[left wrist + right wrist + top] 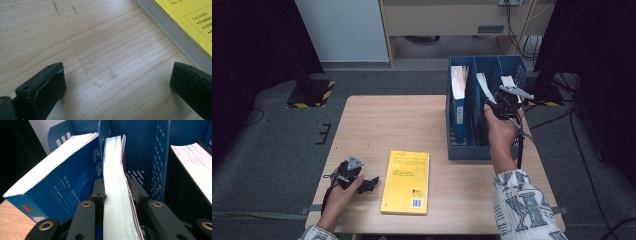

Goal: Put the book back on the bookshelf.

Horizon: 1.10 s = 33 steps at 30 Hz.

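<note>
Clamping a thin book [117,195] by its page edge, right claw [501,102] sits at the blue file rack [462,150], middle slot, 2 o'clock on the worktop [377,120]. Left claw [117,82] wide open, empty, resting at 7 o'clock beside the yellow book [407,182].

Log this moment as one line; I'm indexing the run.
right gripper: shut on thin white-paged book, middle slot of blue plastic file rack | left gripper: open, empty, beside flat yellow paperback on wooden table
</note>
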Tool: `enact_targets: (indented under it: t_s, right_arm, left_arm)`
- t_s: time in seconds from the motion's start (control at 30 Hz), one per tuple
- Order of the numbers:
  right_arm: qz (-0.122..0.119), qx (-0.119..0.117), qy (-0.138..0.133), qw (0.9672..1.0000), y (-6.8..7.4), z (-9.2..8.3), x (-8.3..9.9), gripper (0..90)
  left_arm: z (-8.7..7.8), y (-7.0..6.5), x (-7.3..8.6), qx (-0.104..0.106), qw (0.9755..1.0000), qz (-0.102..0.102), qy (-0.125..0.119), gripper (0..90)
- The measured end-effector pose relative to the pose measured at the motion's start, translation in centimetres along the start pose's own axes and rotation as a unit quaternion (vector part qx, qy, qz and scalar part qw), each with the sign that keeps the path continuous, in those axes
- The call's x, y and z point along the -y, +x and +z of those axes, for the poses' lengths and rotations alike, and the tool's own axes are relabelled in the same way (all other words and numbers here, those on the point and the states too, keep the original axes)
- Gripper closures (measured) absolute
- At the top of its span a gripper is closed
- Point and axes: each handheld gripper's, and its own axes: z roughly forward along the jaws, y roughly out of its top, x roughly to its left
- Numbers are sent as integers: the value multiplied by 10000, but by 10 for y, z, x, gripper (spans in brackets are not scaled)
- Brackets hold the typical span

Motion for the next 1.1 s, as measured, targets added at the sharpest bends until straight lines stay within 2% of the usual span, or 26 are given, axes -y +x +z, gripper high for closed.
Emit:
enact_targets:
  t_s: [0.13, 0.23, 0.43, 0.83, 1.1]
  right_arm:
    - [-7, 103, 50, 9999, 0, 0, -2, 726]
    - [148, 91, 6, 9998, -2, 1, -3, 732]
    - [121, 141, -7, 9998, -1, 7, -8, 733]
    - [212, 300, -165, 9992, -10, 19, -19, 735]
    - [174, 373, -203, 9989, -8, 30, -24, 736]
  left_arm:
    - [0, 0, 0, 1, 10000, 3, -1, 0]
    - [0, 0, 0, 1, 10000, 5, -2, 0]
    - [0, 0, 0, 4, 10000, 8, -2, 0]
    - [0, 0, 0, 12, 10000, 18, -3, 0]
    - [0, 0, 0, 18, 10000, 19, -3, 0]
